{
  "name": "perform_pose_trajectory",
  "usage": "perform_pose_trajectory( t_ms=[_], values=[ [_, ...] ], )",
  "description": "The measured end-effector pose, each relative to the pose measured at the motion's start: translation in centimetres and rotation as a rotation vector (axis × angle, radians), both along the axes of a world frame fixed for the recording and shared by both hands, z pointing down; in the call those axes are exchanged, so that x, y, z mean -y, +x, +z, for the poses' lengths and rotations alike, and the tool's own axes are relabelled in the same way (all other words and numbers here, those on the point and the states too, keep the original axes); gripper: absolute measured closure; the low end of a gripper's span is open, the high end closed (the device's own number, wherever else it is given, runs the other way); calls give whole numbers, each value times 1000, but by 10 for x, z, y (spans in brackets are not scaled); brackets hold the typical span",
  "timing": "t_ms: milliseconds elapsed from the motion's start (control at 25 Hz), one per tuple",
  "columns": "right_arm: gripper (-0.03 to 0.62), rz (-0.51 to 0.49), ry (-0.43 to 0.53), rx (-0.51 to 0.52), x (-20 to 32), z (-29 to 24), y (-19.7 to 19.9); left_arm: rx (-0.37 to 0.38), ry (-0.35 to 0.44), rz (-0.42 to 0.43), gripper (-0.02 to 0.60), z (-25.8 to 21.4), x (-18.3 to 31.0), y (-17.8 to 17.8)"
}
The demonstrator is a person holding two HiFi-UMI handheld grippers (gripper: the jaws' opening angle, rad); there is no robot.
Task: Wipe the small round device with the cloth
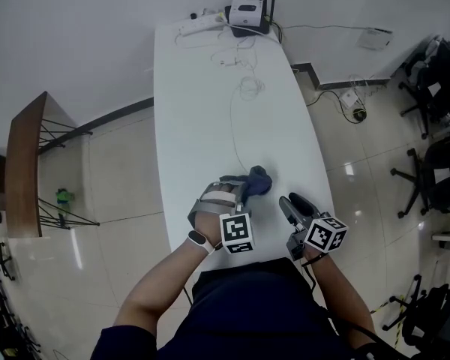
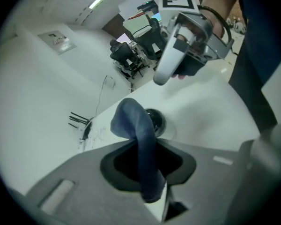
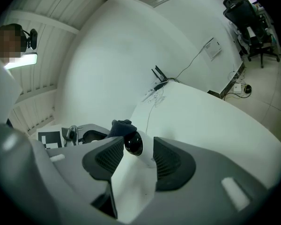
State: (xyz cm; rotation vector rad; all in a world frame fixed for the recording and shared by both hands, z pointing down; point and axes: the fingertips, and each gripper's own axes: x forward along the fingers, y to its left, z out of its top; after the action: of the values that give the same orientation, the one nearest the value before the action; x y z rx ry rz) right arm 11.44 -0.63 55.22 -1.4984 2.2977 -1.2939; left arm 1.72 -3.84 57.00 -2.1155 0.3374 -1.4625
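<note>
Left tongs [image 2: 147, 149] are clamped narrow on the dark blue cloth [image 2: 136, 125]. A folded end of the cloth stands proud of the tips, which I judge gives a soft wad to rub with rather than bare plastic. The small round device [image 3: 133, 144], white-bodied with a black domed face, sits on the white desk [image 1: 210, 111] at the near end, just beyond that wad; I cannot confirm the two are touching. Right tongs [image 1: 294, 202] approach from the right with jaws partly apart, one either side of the device. I see no firm press of the pads on it, so I rate them as not yet gripping. My reading is that they are set there to steady the device so it does not skid under the wiping. In the head view the cloth covers the device. A thin cable [image 1: 235, 126] runs from the device's area toward the far end, where a router [image 1: 247, 13] with aerials and a power strip [image 1: 199, 25] lie among loose wire; that lead could drag or snag if the device is turned. Nothing else lies on the near desk. Office chairs [image 1: 435, 163] stand on the floor to the right, well apart.
</note>
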Motion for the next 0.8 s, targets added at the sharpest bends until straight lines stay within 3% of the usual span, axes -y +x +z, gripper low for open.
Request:
perform_pose_trajectory(
  t_ms=[40, 80, 200, 240, 320, 440, 560, 680, 800],
  values=[
    [391, 2, 0, 1, 0, 0, 0, -40, -16, -40, 505, -1, 1, -1],
    [391, 4, 0, 3, 0, 0, 0, -115, -84, -122, 505, -2, 3, -4],
    [398, 18, 2, 6, -1, -1, 4, -406, -472, -540, 505, 9, 16, -29],
    [400, 23, 2, 6, -2, -1, 6, -459, -593, -660, 505, 16, 17, -38],
    [409, 36, -2, 11, -3, 0, 9, -472, -799, -791, 505, 35, 8, -48],
    [418, 55, -7, 24, -4, 1, 13, -448, -974, -861, 505, 57, -4, -46],
    [425, 65, -8, 33, -4, 1, 17, -403, -1041, -904, 506, 72, -3, -41],
    [430, 72, -12, 41, -4, 3, 18, -334, -1092, -880, 506, 81, -8, -32],
    [436, 80, -16, 41, -7, 5, 20, -356, -1122, -831, 506, 77, -13, -17]
  ],
)
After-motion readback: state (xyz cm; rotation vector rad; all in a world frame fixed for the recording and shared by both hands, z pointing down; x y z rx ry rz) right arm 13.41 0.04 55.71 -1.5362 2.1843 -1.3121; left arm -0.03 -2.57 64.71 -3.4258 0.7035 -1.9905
